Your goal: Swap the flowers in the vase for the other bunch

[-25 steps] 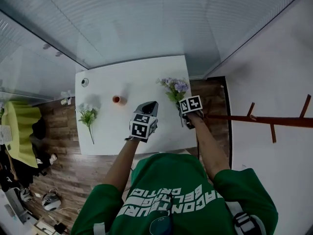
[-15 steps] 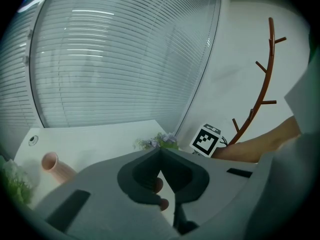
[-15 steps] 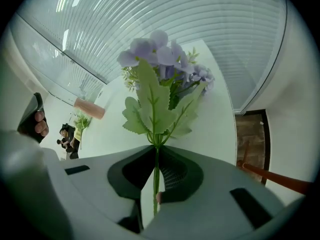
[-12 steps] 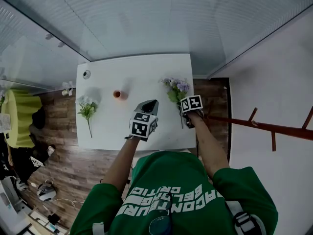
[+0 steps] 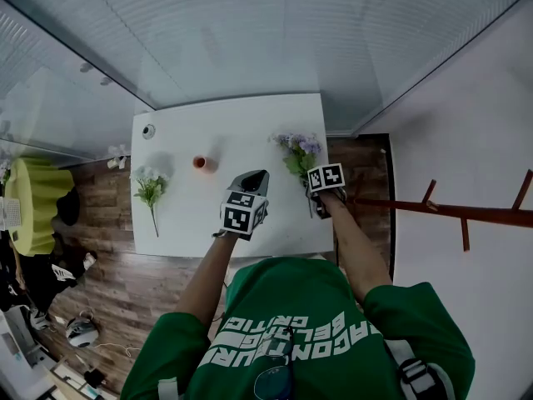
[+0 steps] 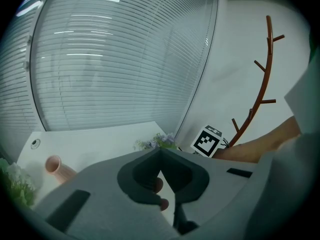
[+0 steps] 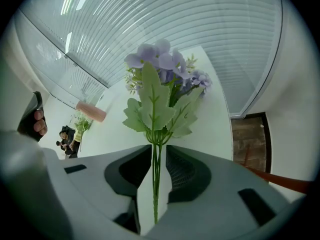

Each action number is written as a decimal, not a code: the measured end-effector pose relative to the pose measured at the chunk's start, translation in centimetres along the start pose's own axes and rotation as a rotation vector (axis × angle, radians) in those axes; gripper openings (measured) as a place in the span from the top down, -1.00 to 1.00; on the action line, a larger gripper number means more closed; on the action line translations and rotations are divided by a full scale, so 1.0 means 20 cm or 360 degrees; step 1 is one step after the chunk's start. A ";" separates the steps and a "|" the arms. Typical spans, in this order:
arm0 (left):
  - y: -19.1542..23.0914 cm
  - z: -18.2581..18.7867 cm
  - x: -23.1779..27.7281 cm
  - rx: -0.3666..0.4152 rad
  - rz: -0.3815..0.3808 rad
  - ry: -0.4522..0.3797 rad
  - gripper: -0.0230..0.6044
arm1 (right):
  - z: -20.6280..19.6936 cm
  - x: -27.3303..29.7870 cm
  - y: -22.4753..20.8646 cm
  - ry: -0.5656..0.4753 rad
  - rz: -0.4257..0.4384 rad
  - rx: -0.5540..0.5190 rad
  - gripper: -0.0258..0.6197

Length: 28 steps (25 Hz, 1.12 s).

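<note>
- The person in the green top (image 5: 291, 323) is standing at the white desk (image 5: 241, 127), holding a gripper in each hand.
- The right gripper (image 7: 156, 151) is reaching down over the desk's right side. Its jaws have just been opening, and they are standing slightly apart now.
- The thin green stems of the purple bunch (image 5: 300, 150) are running between those jaws. Bare desk is showing beside the stems, so the pads are not pinching them.
- The purple blossoms are pointing away from the person, toward the blinds.
- The left gripper (image 6: 161, 153) is hovering over the middle of the desk with its jaws closed together and nothing between them.
- The small pink vase (image 5: 200, 164) is standing left of centre, well apart from both grippers.
- The white bunch (image 5: 150, 188) is lying flat on the desk, further left, near the vase but apart from it.
</note>
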<state>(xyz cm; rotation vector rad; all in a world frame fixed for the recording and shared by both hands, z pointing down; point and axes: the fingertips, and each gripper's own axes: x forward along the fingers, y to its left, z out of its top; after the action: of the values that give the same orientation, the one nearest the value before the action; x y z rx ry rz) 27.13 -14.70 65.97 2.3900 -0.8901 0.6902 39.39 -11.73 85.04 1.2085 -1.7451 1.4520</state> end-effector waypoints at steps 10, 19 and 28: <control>0.01 0.01 -0.09 -0.0010 0.0051 -0.0047 0.93 | 0.06 -0.16 0.01 -0.0148 -0.0032 -0.0085 0.50; 0.08 0.08 -0.27 -0.0003 0.0158 -0.0158 0.93 | 0.24 -0.48 0.17 -0.0407 -0.0044 -0.0250 0.51; 0.22 0.19 -0.53 0.0016 0.0250 -0.0287 0.93 | 0.52 -0.79 0.60 -0.0751 -0.0049 -0.0494 0.87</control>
<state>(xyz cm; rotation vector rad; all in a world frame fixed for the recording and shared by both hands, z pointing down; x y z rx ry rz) 18.12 -15.17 57.99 2.4392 -1.1615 0.5429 36.72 -17.19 63.48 1.4736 -2.1487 0.8723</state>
